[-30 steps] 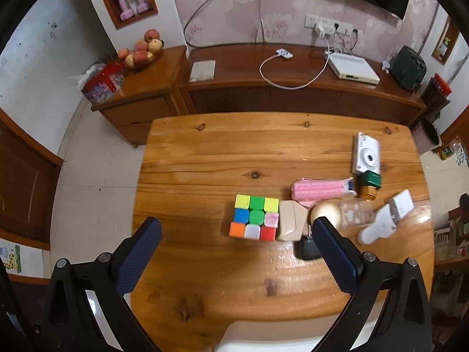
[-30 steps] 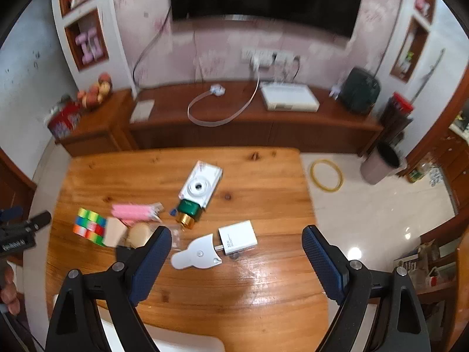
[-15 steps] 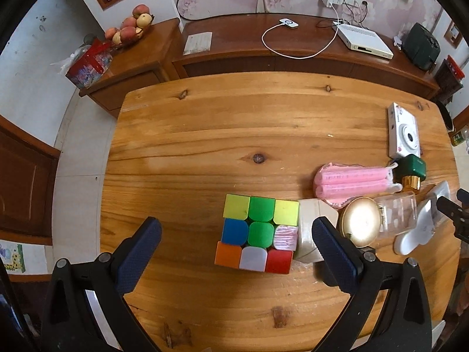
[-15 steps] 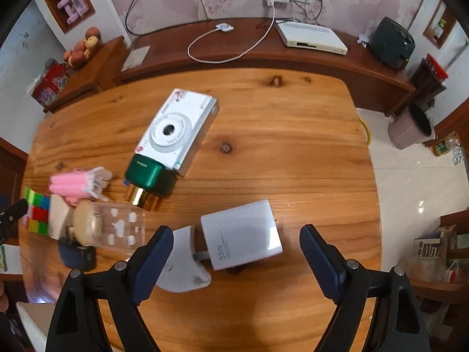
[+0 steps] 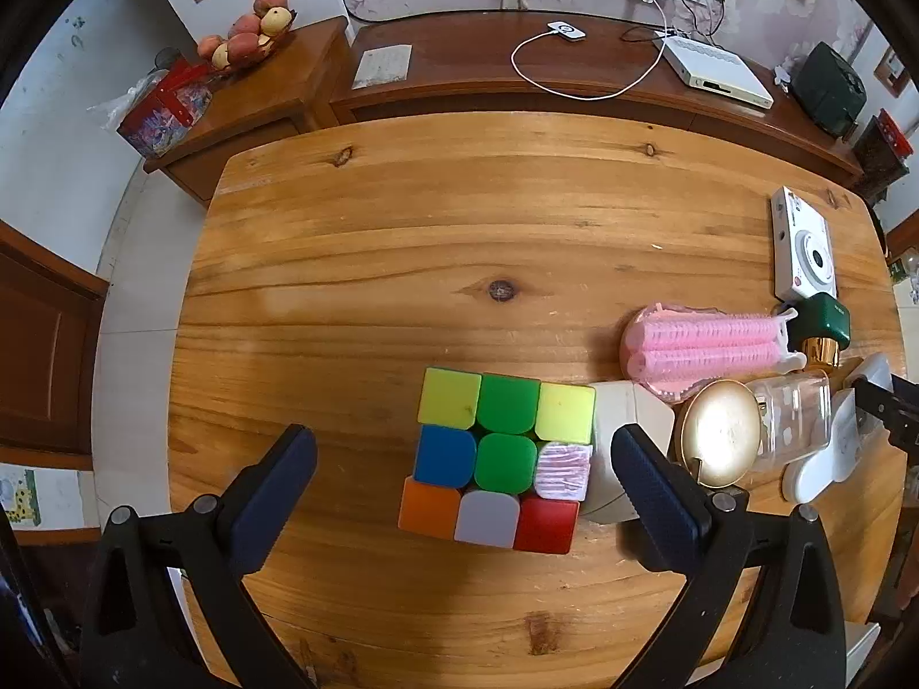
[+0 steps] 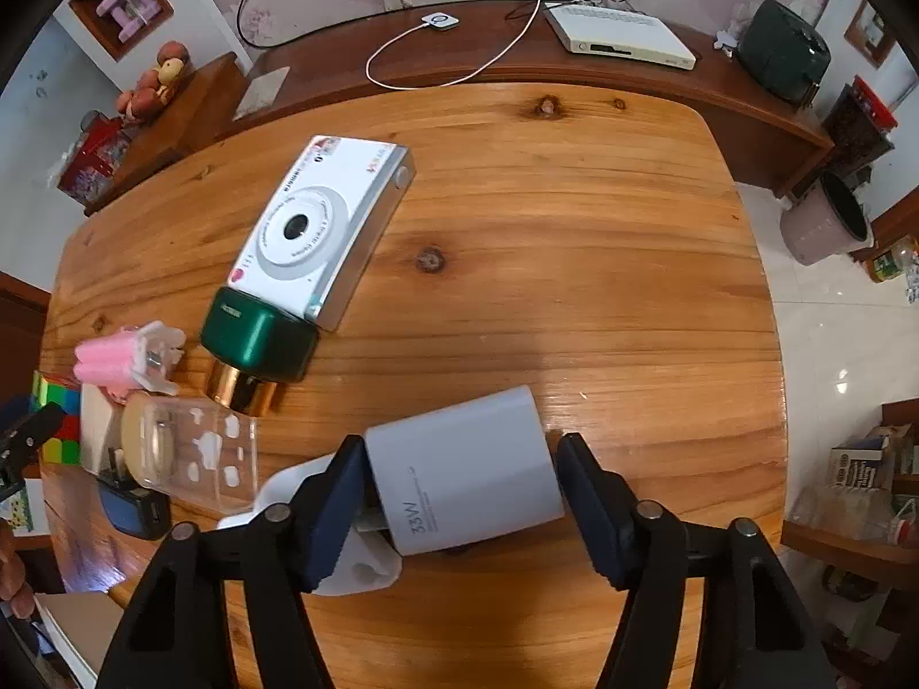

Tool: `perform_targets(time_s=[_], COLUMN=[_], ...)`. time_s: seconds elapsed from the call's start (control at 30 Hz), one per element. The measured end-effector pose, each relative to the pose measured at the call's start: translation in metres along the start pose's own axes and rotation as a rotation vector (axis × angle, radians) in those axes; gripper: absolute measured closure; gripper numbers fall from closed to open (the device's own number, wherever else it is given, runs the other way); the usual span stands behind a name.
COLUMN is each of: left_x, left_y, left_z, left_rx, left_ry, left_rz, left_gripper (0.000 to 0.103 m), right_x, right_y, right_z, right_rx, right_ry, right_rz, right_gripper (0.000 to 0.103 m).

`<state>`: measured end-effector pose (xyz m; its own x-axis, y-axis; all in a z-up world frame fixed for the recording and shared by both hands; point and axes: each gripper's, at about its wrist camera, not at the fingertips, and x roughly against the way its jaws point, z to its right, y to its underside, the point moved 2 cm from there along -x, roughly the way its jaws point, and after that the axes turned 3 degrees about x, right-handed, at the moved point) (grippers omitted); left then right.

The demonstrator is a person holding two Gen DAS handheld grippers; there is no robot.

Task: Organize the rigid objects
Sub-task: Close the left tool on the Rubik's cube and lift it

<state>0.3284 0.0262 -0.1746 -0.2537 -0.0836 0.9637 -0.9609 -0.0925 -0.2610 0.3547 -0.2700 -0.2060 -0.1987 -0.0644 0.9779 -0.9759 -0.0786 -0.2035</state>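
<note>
- The right tongs (image 6: pixel 459 488) point steeply down at the surface (image 6: pixel 574 264), jaws closing around a white charger (image 6: pixel 465 488). The left pad lies against the charger's left end; the right pad is at its right end, with a sliver of gap I cannot rule out.
- The charger lies on its side on the surface, "33W" printed on its near face, its left end over a white flat piece (image 6: pixel 367 568).
- Left of it lies a clear bottle (image 6: pixel 195 453) on its side, with a dark blue item (image 6: pixel 135 508) at its near edge.
- Beyond the bottle stands a green cap on a gold collar (image 6: pixel 258 344), touching the near end of a white camera (image 6: pixel 321 224) lying lens up.
- Pink rollers (image 6: pixel 109 367) lie at the left edge.
- The left tongs (image 5: pixel 462 479) hang wide apart, pointing down, holding nothing.
- A cube (image 5: pixel 499 456) sits on the surface between their pads, touching neither.
- A beige block (image 5: pixel 626 430) touches the cube's right side, partly behind the right pad.
- Further right come a gold lid (image 5: pixel 721 430), the rollers and the camera.
</note>
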Motion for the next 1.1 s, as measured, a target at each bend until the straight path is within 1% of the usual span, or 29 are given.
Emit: perform_targets(time_s=[0.03,0.13,0.23,0.3,0.33,0.47,0.5,0.53,0.57,0.6,0.63,0.8,0.87,0.97,1.1], left_x=[0.0,-0.003,-0.006,-0.009,-0.011,-0.018,-0.019,-0.019,-0.019,-0.019,-0.019,-0.014,-0.009,0.007,0.045], left_y=[0.0,0.0,0.0,-0.001,-0.001,-0.001,-0.001,-0.001,-0.001,-0.001,-0.001,0.004,0.006,0.009,0.014], left_z=[0.001,0.001,0.001,0.0,-0.001,-0.003,-0.003,-0.003,-0.004,-0.003,-0.003,-0.005,-0.008,-0.015,-0.018], left_rx=[-0.001,0.0,0.009,0.01,0.009,0.012,0.014,0.018,0.023,0.029,0.036,0.043,0.057,0.085,0.087], left_ry=[-0.004,-0.016,-0.015,-0.017,-0.017,0.006,0.011,0.018,0.037,0.054,0.057,0.002,0.002,0.016,0.027], left_rz=[0.0,0.0,-0.009,-0.016,-0.021,-0.041,-0.041,-0.041,-0.044,-0.05,-0.056,-0.035,-0.026,-0.003,0.044], left_gripper=[0.001,0.002,0.007,0.013,0.013,0.015,0.017,0.019,0.028,0.042,0.042,0.043,0.043,0.043,0.043], right_x=[-0.001,-0.003,-0.004,-0.003,-0.003,-0.006,-0.006,-0.006,-0.006,-0.007,-0.007,-0.004,0.001,0.013,0.04], right_y=[0.0,0.0,0.0,0.0,0.0,-0.004,-0.004,-0.005,-0.005,-0.005,-0.005,0.002,0.006,0.013,0.025], right_z=[0.001,0.003,0.001,0.002,0.002,0.001,0.001,0.001,0.002,0.002,0.002,0.009,0.012,0.017,0.017], right_rx=[-0.001,-0.013,-0.005,-0.012,-0.012,-0.02,-0.024,-0.027,-0.033,-0.04,-0.048,-0.092,-0.104,-0.131,-0.153], right_ry=[-0.001,-0.001,0.016,0.016,0.016,0.018,0.018,0.019,0.018,0.018,0.019,0.01,0.01,0.002,-0.023], right_rz=[-0.003,-0.016,-0.021,-0.022,-0.023,-0.027,-0.028,-0.029,-0.03,-0.03,-0.031,-0.023,-0.012,0.008,0.047], right_gripper=[0.041,0.041,0.042,0.042,0.042,0.042,0.042,0.042,0.042,0.043,0.043,0.043,0.043,0.043,0.043])
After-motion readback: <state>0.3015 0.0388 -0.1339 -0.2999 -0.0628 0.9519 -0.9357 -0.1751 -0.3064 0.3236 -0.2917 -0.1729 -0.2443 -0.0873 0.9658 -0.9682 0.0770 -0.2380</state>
